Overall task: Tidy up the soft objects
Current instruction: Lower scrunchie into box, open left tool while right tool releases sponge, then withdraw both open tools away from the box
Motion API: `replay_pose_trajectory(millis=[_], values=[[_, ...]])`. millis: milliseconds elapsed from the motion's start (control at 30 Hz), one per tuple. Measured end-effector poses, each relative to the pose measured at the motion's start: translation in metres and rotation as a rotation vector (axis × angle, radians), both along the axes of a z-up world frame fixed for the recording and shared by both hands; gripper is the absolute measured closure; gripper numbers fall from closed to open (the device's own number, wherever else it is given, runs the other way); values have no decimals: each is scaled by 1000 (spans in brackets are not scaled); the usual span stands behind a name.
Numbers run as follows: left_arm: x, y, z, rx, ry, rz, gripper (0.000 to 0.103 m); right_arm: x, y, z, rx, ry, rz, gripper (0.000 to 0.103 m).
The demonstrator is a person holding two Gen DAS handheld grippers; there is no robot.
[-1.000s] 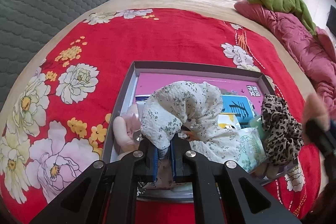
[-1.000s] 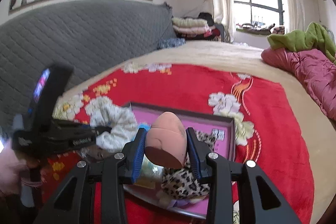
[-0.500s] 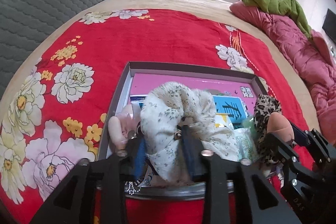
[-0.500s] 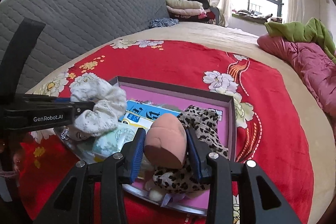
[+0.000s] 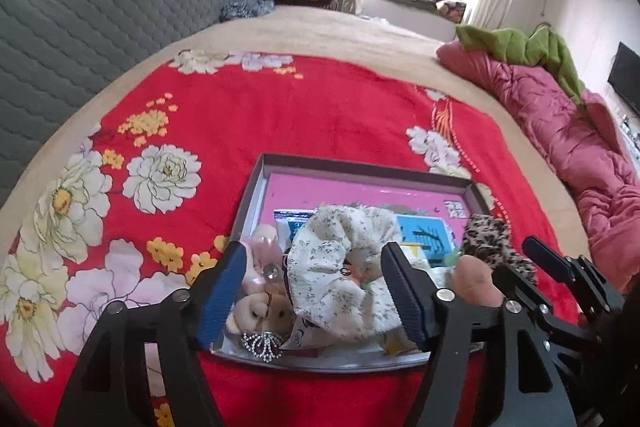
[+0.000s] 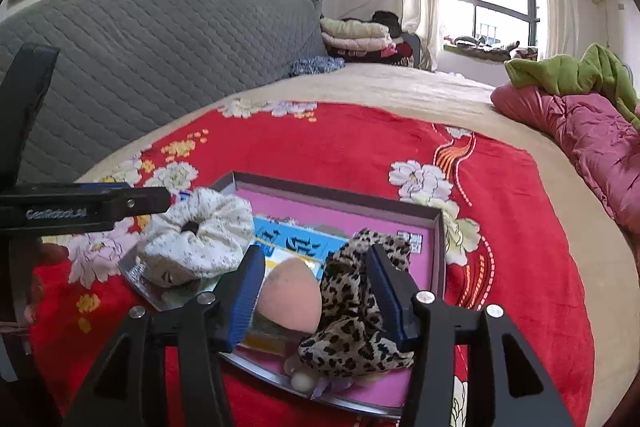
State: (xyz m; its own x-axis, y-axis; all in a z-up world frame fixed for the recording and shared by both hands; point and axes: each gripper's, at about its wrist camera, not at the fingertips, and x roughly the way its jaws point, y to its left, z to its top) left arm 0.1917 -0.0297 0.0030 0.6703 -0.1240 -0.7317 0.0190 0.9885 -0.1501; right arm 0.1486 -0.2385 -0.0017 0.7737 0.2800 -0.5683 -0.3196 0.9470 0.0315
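On the red floral blanket (image 5: 280, 115) sits a shallow grey tray (image 5: 256, 183) with a pink floor, and we hold both grippers over its near edge. The left gripper (image 5: 314, 291) has its jaws spread wide; its 2 blue-padded fingers (image 5: 222, 291) stand on either side of the white floral scrunchie (image 5: 340, 267) without touching it. The scrunchie rests on top of the other contents at the near middle of the tray. To its left we see a small plush bear (image 5: 264, 311) and a pale pink soft item (image 5: 260, 243) against the left wall, with a rhinestone tiara (image 5: 262, 343) at the front rim.

The right gripper (image 6: 316, 287) also has its jaws apart. Between them lie the peach egg-shaped makeup sponge (image 6: 290, 301), close to the left pad, and the leopard-print scrunchie (image 6: 356, 311), which reaches the right pad; we cannot tell whether either pad presses on them. Both lie at the near right part of the tray. Behind the sponge is a blue packet (image 6: 296, 239) with white characters that we cannot read. A small printed square code (image 6: 412, 241) shows on the pink floor near the far right corner.

In the right wrist view, the side of the left gripper bears the lettering "GenRobot.AI" (image 6: 56, 213). Past the blanket we see a grey quilted headboard (image 6: 140, 67), a stack of folded bedding (image 6: 356, 35) and a pink quilt (image 6: 580, 131) with a green cloth (image 6: 572, 75) on it.
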Motion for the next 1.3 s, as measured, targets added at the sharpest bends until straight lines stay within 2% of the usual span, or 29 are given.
replay_pose_trajectory(millis=[233,400,600,700,867,1033,1167,1300], values=[[-21,0,19,-15,-45,-11,25,-14,-3,18,17,-72,-18,38],[-36,-2,24,-43,-57,-15,25,-30,-1,25,-2,-114,-55,36],[-54,-7,31,-20,-83,-14,25,-43,-7,34,-2,-142,-116,28],[-63,-9,36,-1,-109,-13,25,-49,-9,39,-21,-168,-158,27],[-79,-12,43,3,-137,-21,25,-69,-11,45,9,-177,-199,27],[-93,-6,48,-36,-130,-25,25,-87,-11,49,28,-181,-240,27],[-111,1,52,-16,-136,0,25,-99,-12,52,36,-180,-269,27],[-130,-3,50,37,-140,-8,25,-113,-9,55,29,-181,-280,27]])
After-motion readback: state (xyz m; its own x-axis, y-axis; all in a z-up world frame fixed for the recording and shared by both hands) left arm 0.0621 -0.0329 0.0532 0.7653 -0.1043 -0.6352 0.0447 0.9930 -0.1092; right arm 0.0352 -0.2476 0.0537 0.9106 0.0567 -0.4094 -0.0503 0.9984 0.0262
